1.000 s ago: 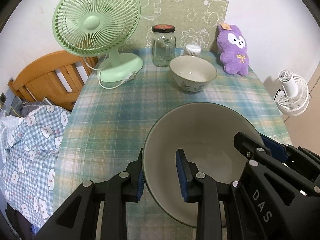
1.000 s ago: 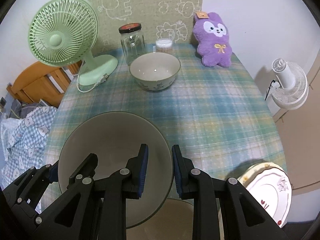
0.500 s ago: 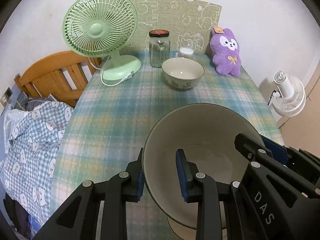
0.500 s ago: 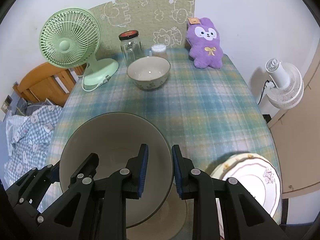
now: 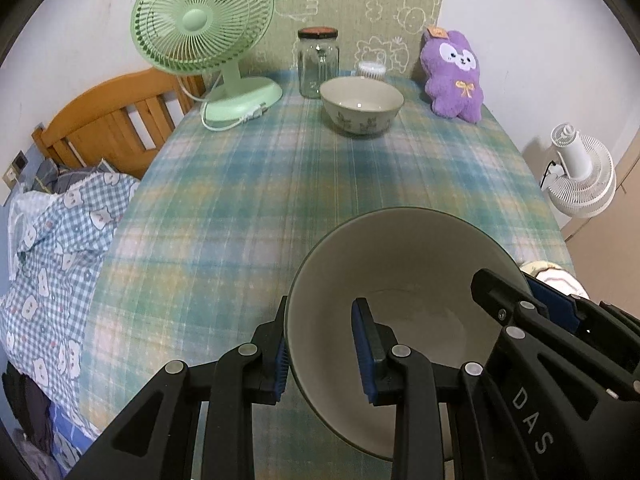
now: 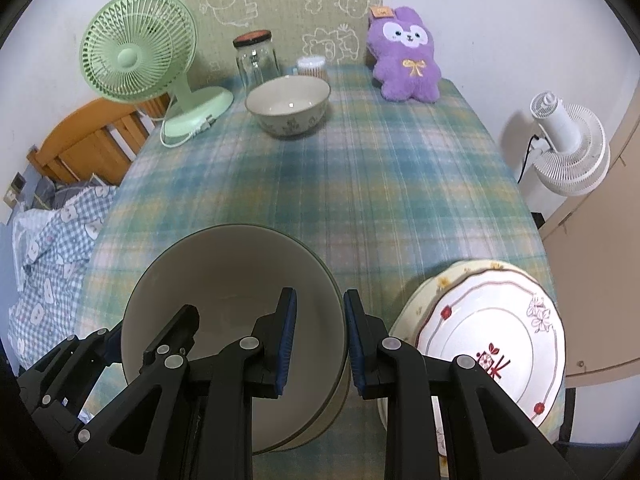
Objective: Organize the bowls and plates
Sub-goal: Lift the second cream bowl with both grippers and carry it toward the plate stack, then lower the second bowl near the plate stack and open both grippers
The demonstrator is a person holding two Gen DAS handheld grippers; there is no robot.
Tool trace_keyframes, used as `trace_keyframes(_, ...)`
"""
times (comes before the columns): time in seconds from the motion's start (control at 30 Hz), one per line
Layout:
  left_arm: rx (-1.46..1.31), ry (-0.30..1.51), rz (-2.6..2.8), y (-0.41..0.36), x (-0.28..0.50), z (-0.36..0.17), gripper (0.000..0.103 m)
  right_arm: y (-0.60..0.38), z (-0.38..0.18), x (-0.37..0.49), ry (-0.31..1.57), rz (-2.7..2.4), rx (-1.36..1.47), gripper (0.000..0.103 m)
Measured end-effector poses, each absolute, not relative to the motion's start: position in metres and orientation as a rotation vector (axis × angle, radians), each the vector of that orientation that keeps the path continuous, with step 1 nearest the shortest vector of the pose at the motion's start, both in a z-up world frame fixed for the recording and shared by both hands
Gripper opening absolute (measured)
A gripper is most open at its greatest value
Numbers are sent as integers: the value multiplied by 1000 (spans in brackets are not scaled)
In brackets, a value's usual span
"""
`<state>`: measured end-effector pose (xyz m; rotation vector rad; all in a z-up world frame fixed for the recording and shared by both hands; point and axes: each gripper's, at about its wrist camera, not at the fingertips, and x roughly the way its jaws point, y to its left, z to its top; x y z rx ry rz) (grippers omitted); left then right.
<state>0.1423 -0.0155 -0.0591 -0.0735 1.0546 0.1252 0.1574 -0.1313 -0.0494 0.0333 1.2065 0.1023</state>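
Right wrist: both claws point(image 6: 318, 340) pinch the big bowl's point(image 6: 224, 280) rim.

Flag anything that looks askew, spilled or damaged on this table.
Nothing spilled or broken. The big bowl is tilted, with the left gripper and right gripper each clamped on its rim. The plates overhang the table's near corner.

At the counter's point(image 6: 400, 168) far edge: desk fan point(image 6: 140, 56) left, jar point(image 6: 256, 60), small bowl point(image 6: 288, 106) before it, plush rabbit point(image 6: 406, 56) right; plates point(image 6: 488, 340) near right corner.
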Motion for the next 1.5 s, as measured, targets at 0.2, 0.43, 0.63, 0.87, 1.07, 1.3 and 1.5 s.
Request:
trace_keyframes(0.2,-73,1079,127,-16,138,-69,27,-133,-61,153,1233,106,29,27)
trace_keyframes(0.43,-75,1113,132,-17,136,-80,27,-133,-73,150,1266,111,28,27)
trace_keyframes(0.63,-79,1120,135,-17,136,-84,27,-133,-77,150,1268,110,28,28)
trace_keyframes(0.87,-99,1139,117,-16,137,-90,27,-132,-78,149,1267,98,13,30)
trace_keyframes(1.07,-85,1131,116,-19,136,-90,27,-134,-79,148,1272,98,11,30)
trace_keyframes(1.3,-69,1112,110,-20,133,-83,44,-136,-75,149,1273,120,28,32)
trace_keyframes(1.5,-111,1112,105,-12,134,-65,63,-144,-54,151,1241,115,65,51)
